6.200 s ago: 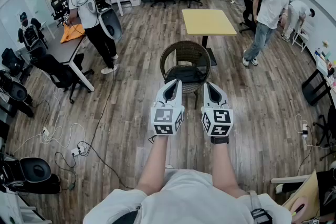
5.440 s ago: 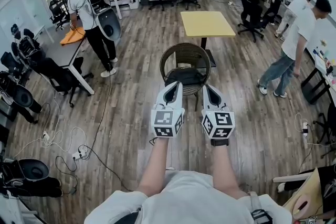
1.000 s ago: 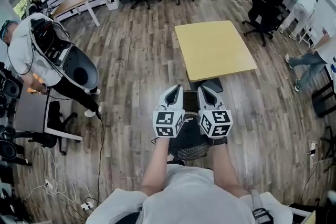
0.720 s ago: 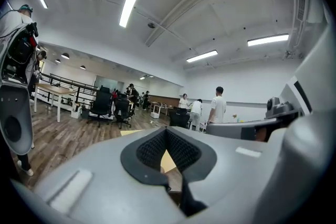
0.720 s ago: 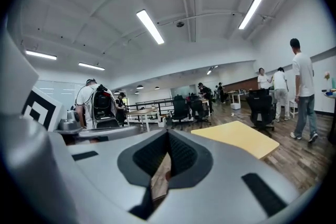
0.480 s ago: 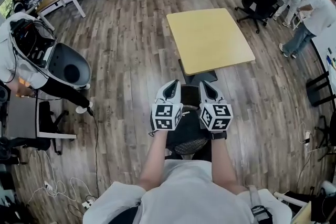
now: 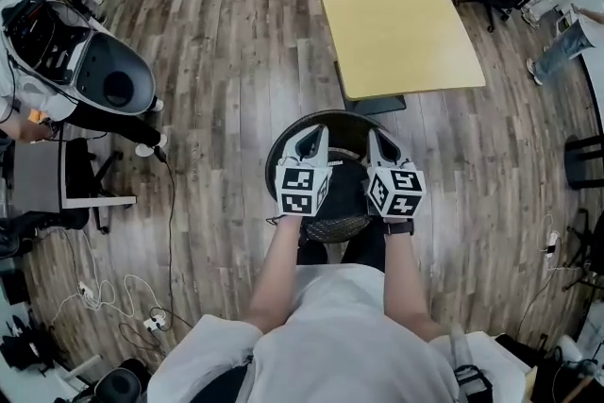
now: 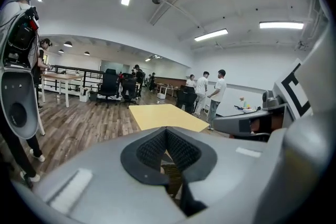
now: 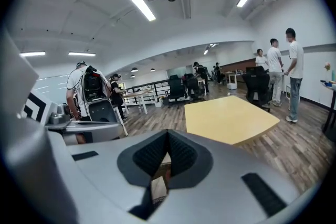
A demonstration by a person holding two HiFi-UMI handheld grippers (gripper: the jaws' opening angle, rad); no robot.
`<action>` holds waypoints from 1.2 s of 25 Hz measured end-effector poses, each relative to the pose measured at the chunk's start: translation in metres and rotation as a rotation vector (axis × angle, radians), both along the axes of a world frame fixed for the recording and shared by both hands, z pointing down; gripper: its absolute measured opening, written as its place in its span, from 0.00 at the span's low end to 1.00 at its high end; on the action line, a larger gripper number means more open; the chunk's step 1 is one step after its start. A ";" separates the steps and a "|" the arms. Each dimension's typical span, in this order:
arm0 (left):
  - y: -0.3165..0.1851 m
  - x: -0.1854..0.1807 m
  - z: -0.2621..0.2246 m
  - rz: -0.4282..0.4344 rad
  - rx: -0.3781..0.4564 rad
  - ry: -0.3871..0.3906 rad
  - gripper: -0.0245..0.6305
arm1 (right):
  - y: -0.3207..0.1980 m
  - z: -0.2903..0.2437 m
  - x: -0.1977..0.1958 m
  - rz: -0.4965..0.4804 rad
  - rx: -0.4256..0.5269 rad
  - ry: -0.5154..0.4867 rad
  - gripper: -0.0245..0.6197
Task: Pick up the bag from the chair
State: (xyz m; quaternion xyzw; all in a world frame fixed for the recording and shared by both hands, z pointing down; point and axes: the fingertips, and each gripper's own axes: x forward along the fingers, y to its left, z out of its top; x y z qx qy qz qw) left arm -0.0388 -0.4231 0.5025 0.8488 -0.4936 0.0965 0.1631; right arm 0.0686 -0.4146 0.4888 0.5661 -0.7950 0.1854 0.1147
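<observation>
Directly below, the dark bag [image 7: 346, 191] lies on the round wicker chair [image 7: 278, 146] seat, between the left gripper [image 7: 315, 137] and right gripper [image 7: 376, 139]. Both have jaws pressed together, empty. The bag's long axis is unclear.

**Legible text: none**

No word, brand name or numeral can be read in any view. The only printed marks are the black-and-white square patterns on the marker cube [image 7: 300, 189] of the left gripper [image 7: 312, 135] and on that of the right gripper [image 7: 376, 138]. These are coded blocks, not letters. A cropped part of one such pattern is also seen at the edge of each gripper view.
</observation>
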 end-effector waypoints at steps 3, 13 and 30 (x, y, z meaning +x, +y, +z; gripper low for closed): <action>-0.002 -0.003 0.022 -0.013 -0.043 -0.005 0.05 | -0.001 0.024 -0.005 -0.019 -0.047 0.000 0.05; 0.020 -0.008 0.104 -0.033 -0.206 -0.014 0.05 | 0.018 0.120 -0.014 -0.072 -0.237 0.029 0.05; 0.074 -0.022 0.249 -0.036 -0.463 -0.050 0.05 | 0.061 0.264 -0.017 -0.123 -0.477 0.086 0.05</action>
